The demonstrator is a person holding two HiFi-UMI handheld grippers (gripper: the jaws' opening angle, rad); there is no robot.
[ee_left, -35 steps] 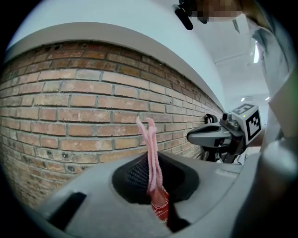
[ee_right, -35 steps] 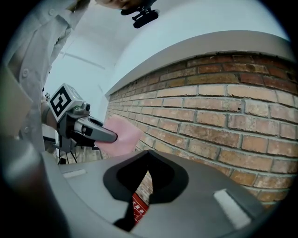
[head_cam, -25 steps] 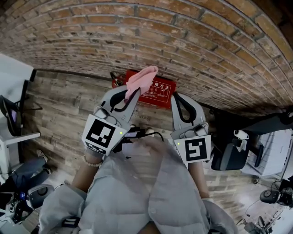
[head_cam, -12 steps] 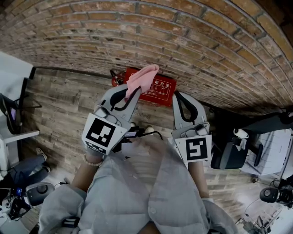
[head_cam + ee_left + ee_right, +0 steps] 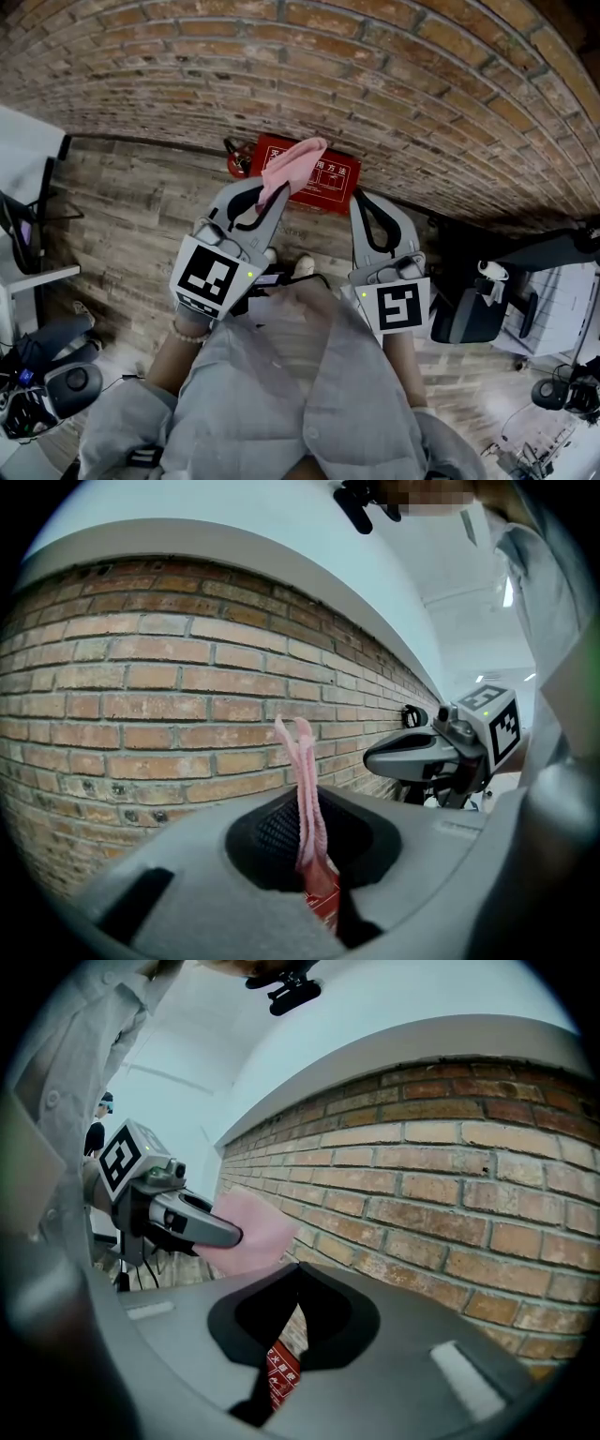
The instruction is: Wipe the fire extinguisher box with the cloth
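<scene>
One pink cloth clenched in left gripper fingers over the fire extinguisher box; right gripper fingers together, empty.

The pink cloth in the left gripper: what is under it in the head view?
Under the pink cloth, clamped in the left gripper, is the red fire extinguisher box with white print, at the foot of the brick wall. The cloth hides much of the box's left half.

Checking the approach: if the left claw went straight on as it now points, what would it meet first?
Most likely the red fire extinguisher box at the foot of the brick wall: the left claw, shut on the pink cloth, points at it, cloth leading. Depth is unclear.
</scene>
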